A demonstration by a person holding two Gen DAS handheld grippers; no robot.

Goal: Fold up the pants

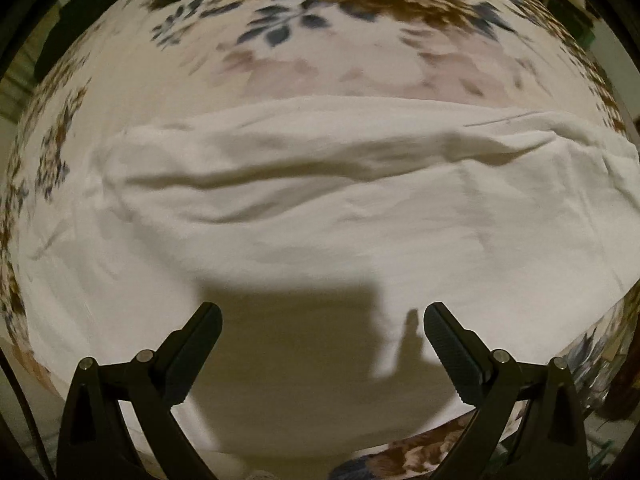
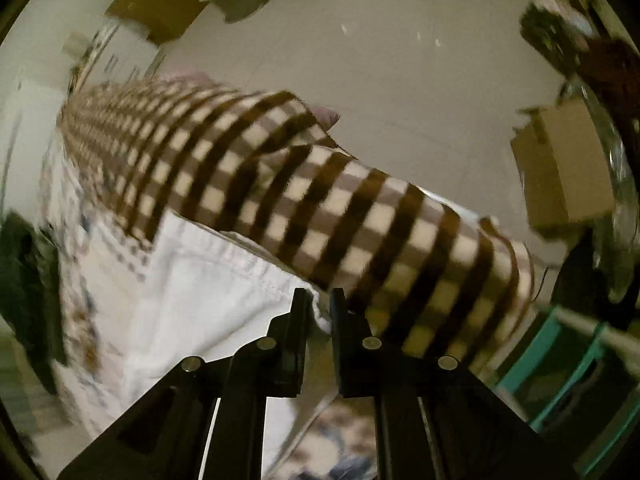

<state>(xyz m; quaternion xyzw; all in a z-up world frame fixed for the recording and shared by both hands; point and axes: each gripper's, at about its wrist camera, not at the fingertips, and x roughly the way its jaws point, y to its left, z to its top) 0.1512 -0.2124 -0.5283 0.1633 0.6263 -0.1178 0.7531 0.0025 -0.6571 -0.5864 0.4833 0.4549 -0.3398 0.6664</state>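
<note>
The white pants (image 1: 320, 208) lie spread across the middle of the left wrist view on a floral bed sheet (image 1: 360, 12). To fold cleanly, the right gripper (image 2: 320, 308), its jaws clamped on a white fabric edge low in its frame, should carry that edge over flat. The left gripper (image 1: 322, 320) hangs above, jaws wide and empty. A checked blanket (image 2: 320, 200) crosses the right view; a cardboard box (image 2: 560, 168) sits at right.

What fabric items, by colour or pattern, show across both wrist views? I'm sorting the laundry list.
White pants: 1, its edge pinched by the right gripper
Floral bedsheet: 1
Brown checked blanket: 1
Total: 3
The left gripper is open and empty above the pants.
</note>
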